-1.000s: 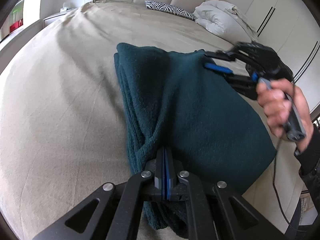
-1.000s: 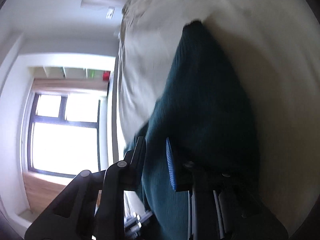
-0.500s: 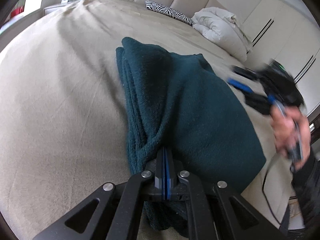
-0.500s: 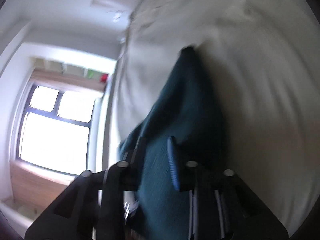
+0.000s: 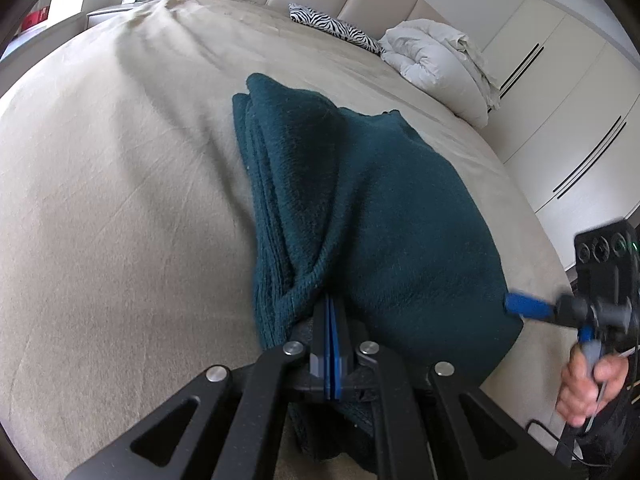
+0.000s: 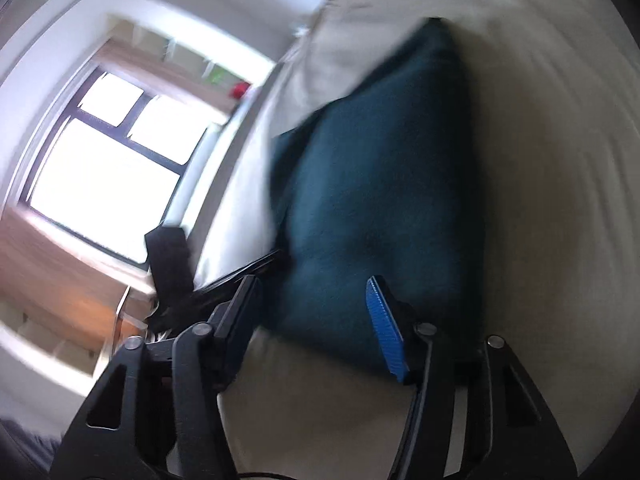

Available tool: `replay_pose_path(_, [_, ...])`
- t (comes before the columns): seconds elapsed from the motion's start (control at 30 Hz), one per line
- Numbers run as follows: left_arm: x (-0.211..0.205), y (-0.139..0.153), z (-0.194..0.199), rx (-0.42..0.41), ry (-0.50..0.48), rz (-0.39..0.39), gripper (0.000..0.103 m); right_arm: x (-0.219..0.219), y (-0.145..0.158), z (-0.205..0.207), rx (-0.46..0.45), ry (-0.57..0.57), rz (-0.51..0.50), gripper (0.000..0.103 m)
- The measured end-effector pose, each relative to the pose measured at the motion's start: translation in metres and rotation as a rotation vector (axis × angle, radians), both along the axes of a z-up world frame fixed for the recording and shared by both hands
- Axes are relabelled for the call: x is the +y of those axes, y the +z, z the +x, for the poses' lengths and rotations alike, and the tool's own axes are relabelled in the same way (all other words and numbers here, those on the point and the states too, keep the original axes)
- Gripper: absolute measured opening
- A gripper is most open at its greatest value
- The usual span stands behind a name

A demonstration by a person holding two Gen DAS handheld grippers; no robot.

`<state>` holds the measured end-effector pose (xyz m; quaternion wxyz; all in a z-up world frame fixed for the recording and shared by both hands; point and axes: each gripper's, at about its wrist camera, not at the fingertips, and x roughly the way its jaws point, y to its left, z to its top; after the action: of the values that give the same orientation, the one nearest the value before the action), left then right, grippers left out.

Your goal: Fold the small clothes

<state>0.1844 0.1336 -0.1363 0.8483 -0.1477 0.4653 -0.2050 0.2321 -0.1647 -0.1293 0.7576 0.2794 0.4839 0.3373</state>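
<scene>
So the dark teal knit sweater [image 5: 384, 216] is lying folded on the beige bedspread [image 5: 120, 184], roughly mid-bed, with its stacked fold edges facing the left side in the left wrist view. Looks like several layers already — you can see the ribbed edges piled up along that side.

The left gripper [image 5: 331, 320] is pinched tight on the near corner of the sweater, right where the knit bunches into a little twist. My guess is it's acting as the anchor, pinning that corner so the stack doesn't slide while the other side gets dealt with.

The right gripper [image 6: 320, 320] is a different story — its jaws are opening and nothing is between them. In its own view the blue pad sits in front of the near edge of the sweater, with bare bedspread in the gap. From the left view you can see it off the near right corner of the cloth, the person's hand [image 5: 588, 384] wrapped round the handle. The right view is blurry, so I can't say whether a fingertip brushes the fabric.

Reads to me like the right side has let go and only the left corner is left to release or tidy. Over by the headboard there's a zebra pillow [image 5: 336, 26] and a bundled white duvet [image 5: 436, 60], well clear of the work.
</scene>
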Motion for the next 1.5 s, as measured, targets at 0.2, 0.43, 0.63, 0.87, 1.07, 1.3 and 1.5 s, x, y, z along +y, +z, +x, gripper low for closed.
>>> replay_pose_path(0.2, [0.010, 0.005, -0.011, 0.007, 0.014, -0.028, 0.006, 0.005, -0.028, -0.012, 0.012, 0.005, -0.029, 0.063])
replay_pose_path(0.43, [0.020, 0.010, -0.032, -0.001, 0.030, -0.037, 0.006, 0.028, -0.032, -0.006, 0.042, 0.027, -0.112, 0.064])
replay_pose_path(0.63, [0.023, 0.032, -0.038, 0.004, 0.019, 0.053, 0.009, 0.019, -0.005, -0.008, 0.035, 0.003, -0.070, 0.065])
replay_pose_path(0.87, [0.008, 0.100, 0.003, -0.124, 0.042, 0.128, 0.048, 0.015, 0.026, 0.070, 0.024, -0.040, 0.017, 0.065])
replay_pose_path(1.07, [0.030, 0.054, 0.052, 0.025, 0.115, 0.047, 0.045, 0.028, 0.015, 0.098, 0.109, -0.071, 0.049, 0.065])
replay_pose_path(1.3, [0.019, 0.034, 0.051, 0.031, 0.091, 0.107, 0.033, 0.030, -0.010, 0.079, 0.081, -0.063, 0.042, 0.064])
replay_pose_path(1.5, [0.001, 0.035, 0.066, 0.015, 0.075, 0.254, 0.017, 0.039, -0.002, 0.067, 0.029, -0.035, -0.051, 0.063])
